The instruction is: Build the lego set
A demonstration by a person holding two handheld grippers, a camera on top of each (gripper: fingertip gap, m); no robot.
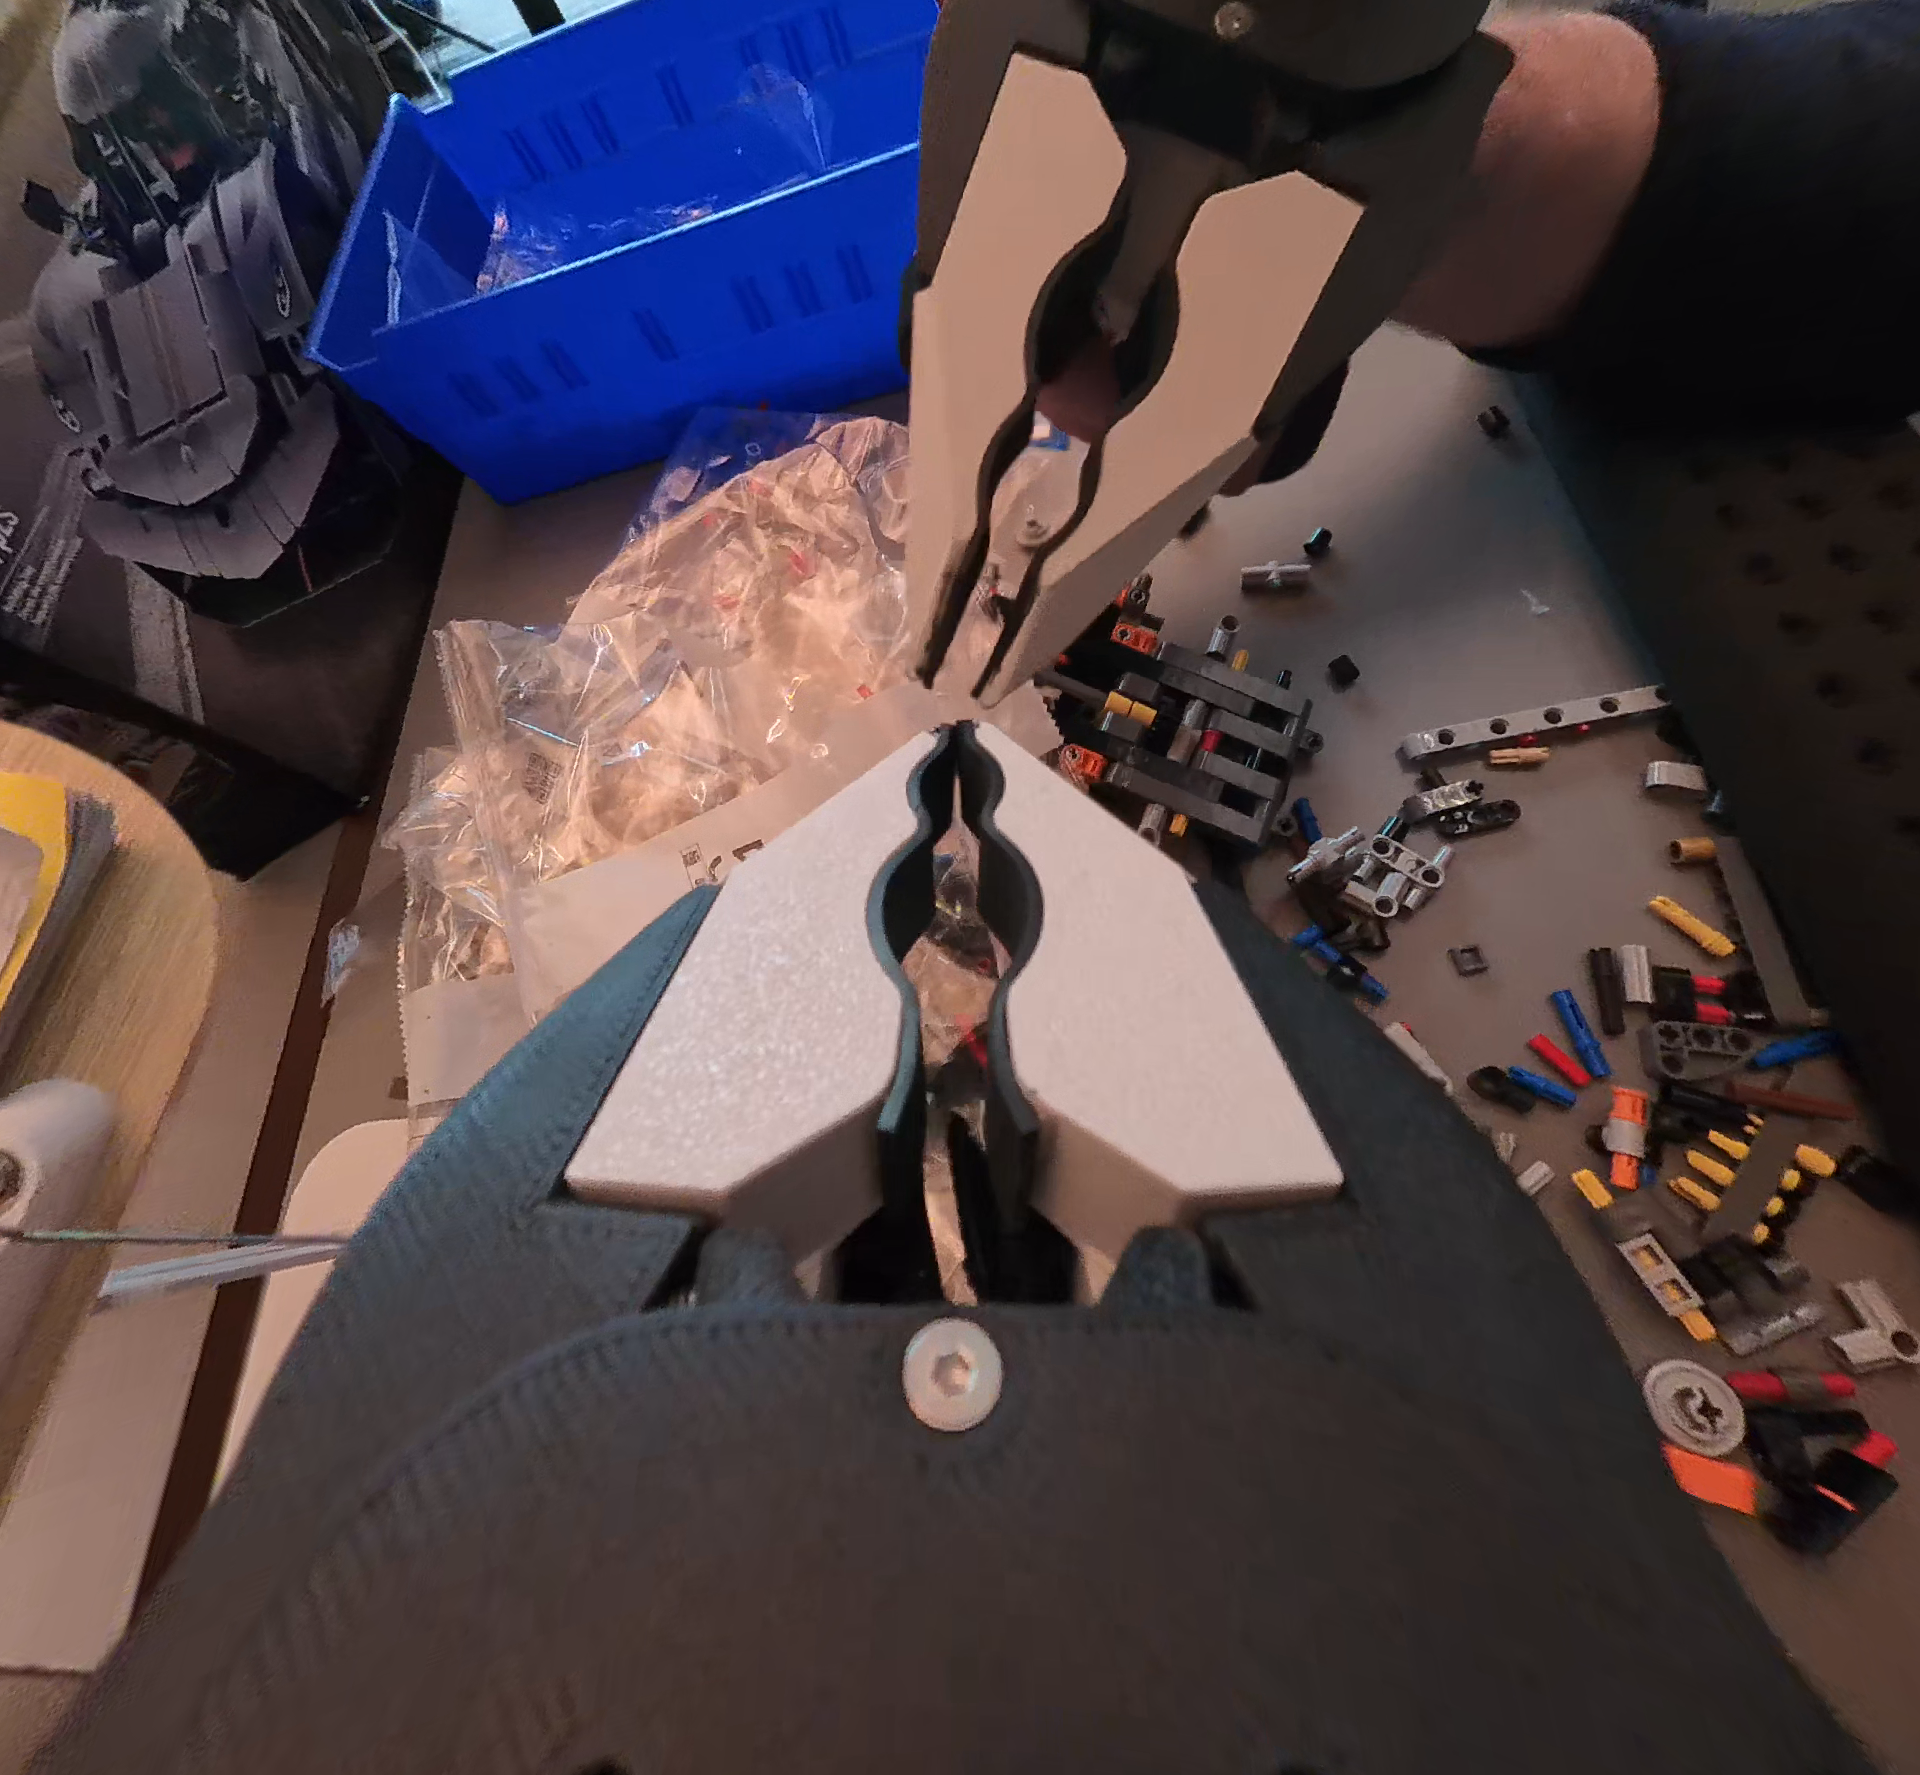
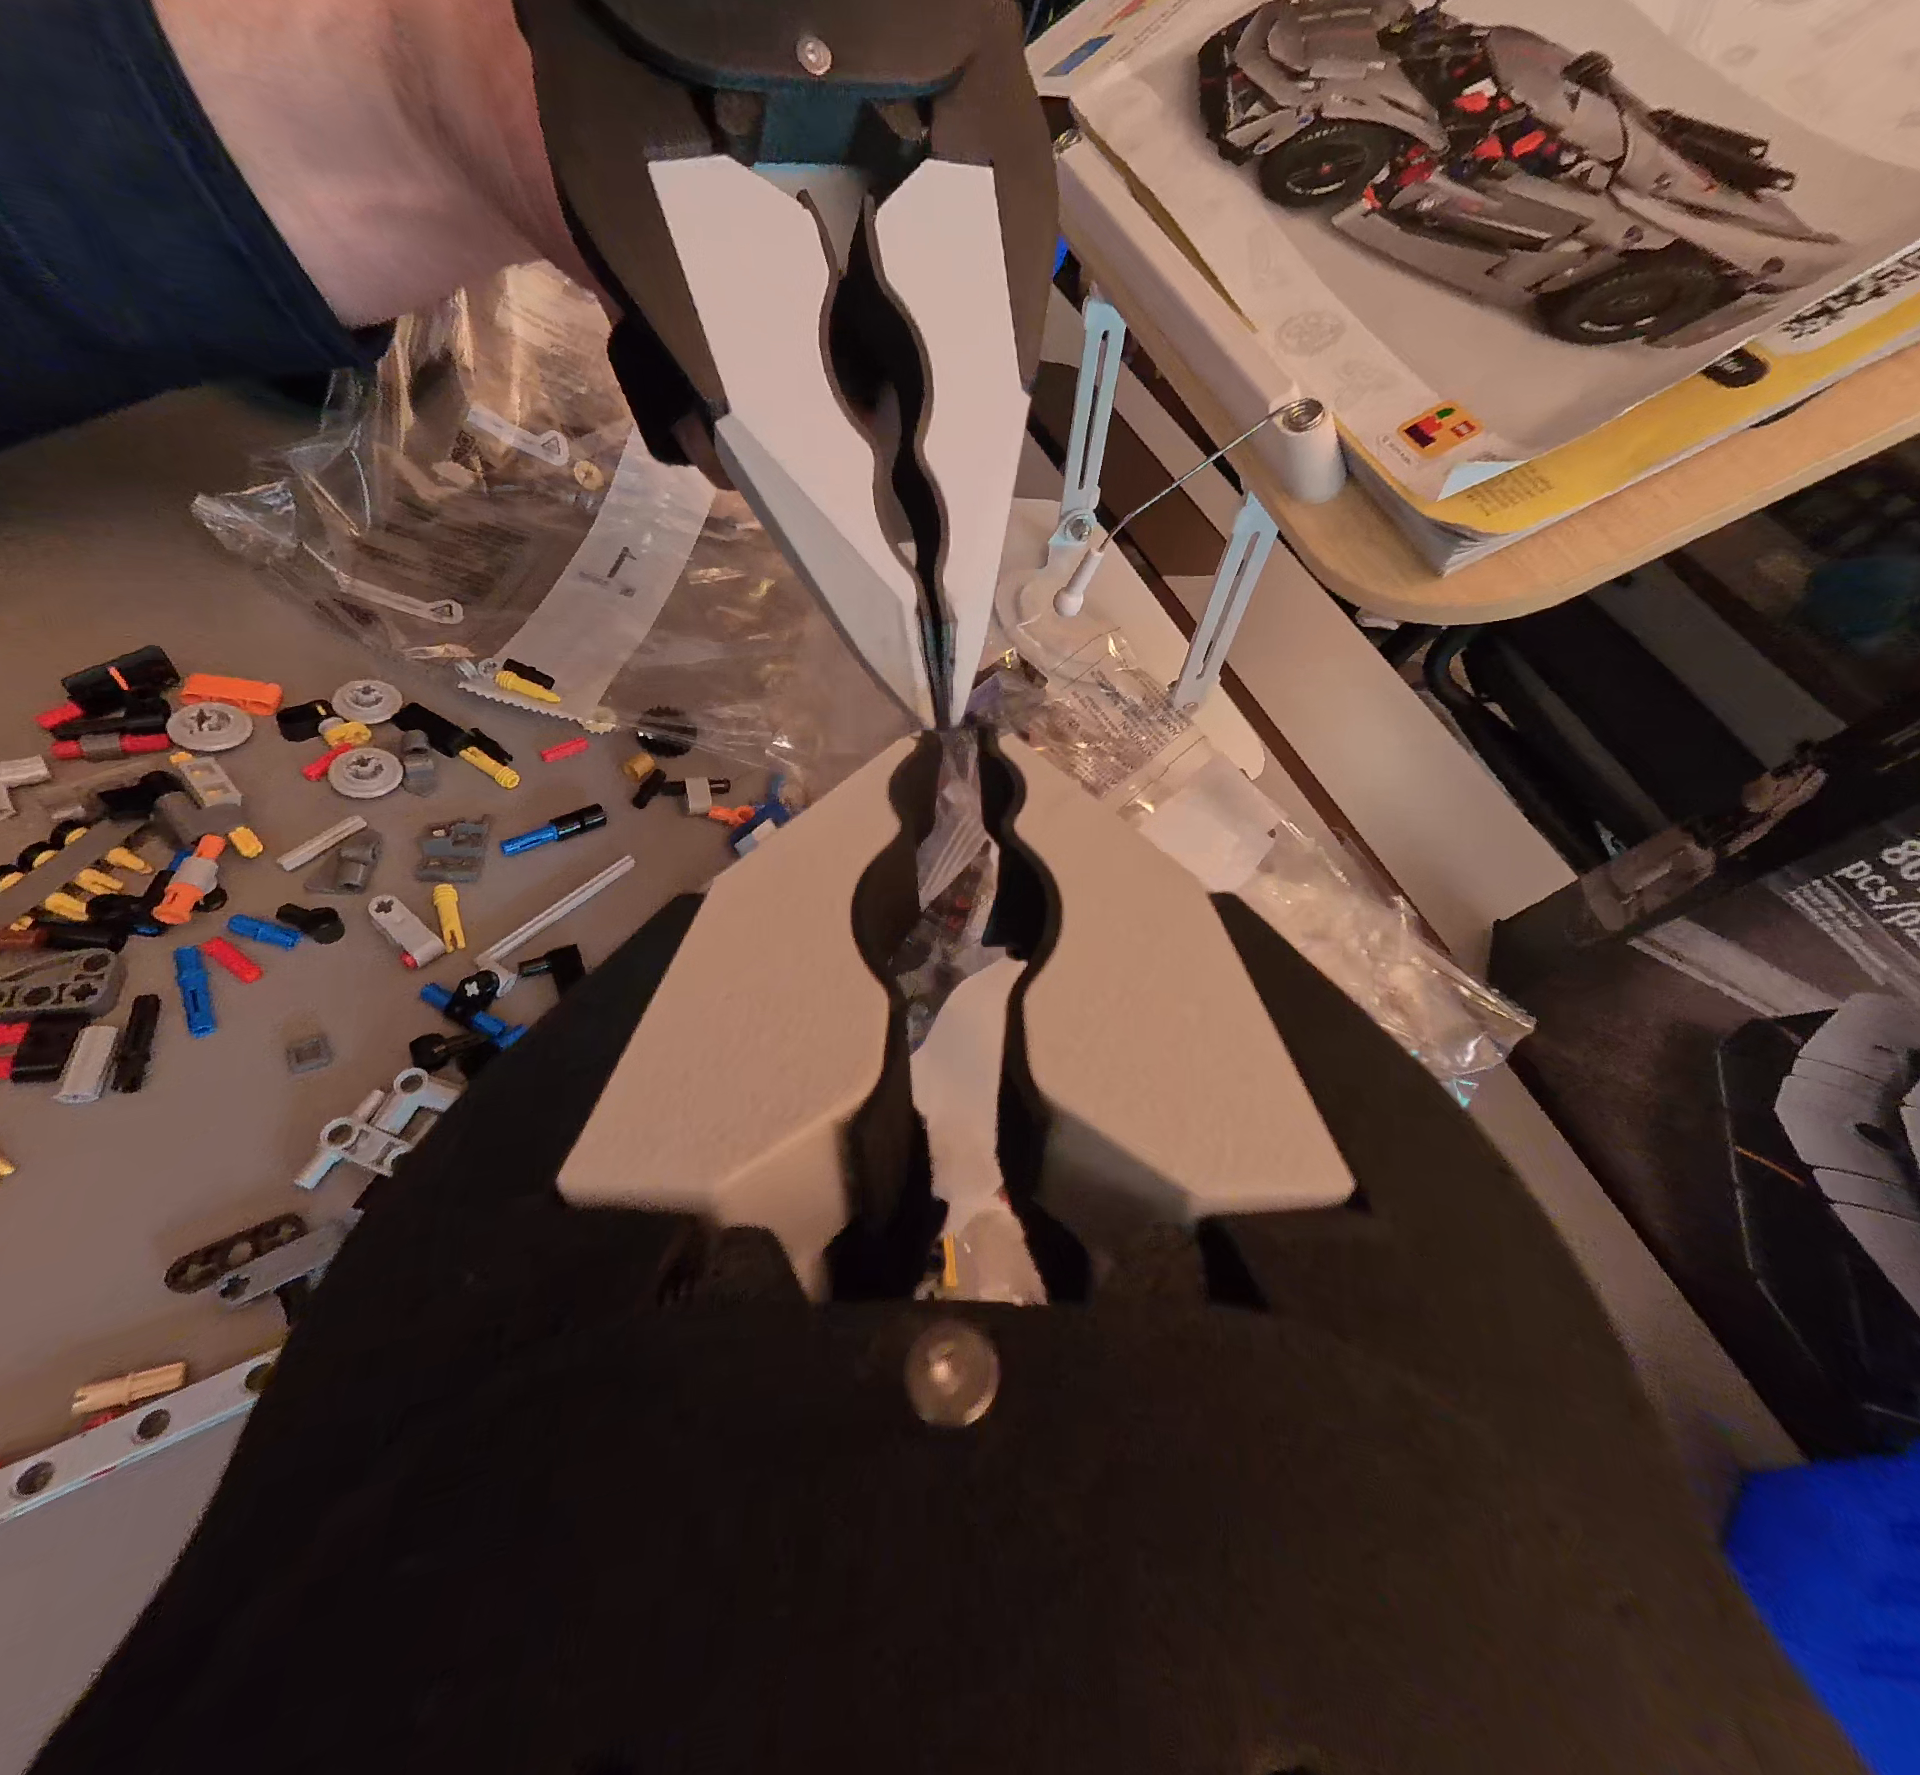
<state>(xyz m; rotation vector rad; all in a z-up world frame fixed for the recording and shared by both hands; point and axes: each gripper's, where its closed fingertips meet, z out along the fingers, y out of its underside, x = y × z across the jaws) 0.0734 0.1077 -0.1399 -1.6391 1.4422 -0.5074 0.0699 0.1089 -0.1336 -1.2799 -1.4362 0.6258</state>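
Observation:
My left gripper and right gripper meet tip to tip above the table. Both are shut on a clear plastic bag of small pieces, which shows through the left gripper's finger gap. The right gripper comes down from the top of the left wrist view. The left gripper comes down from the top of the right wrist view. A part-built dark grey frame lies on the table just right of the tips. Loose coloured pins and beams are scattered beside it.
A blue bin stands behind a heap of clear bags. The set's box is at the left. An open instruction booklet rests on a wooden stand. A long grey beam lies among the loose pieces. My left and right fingertips are right by each other.

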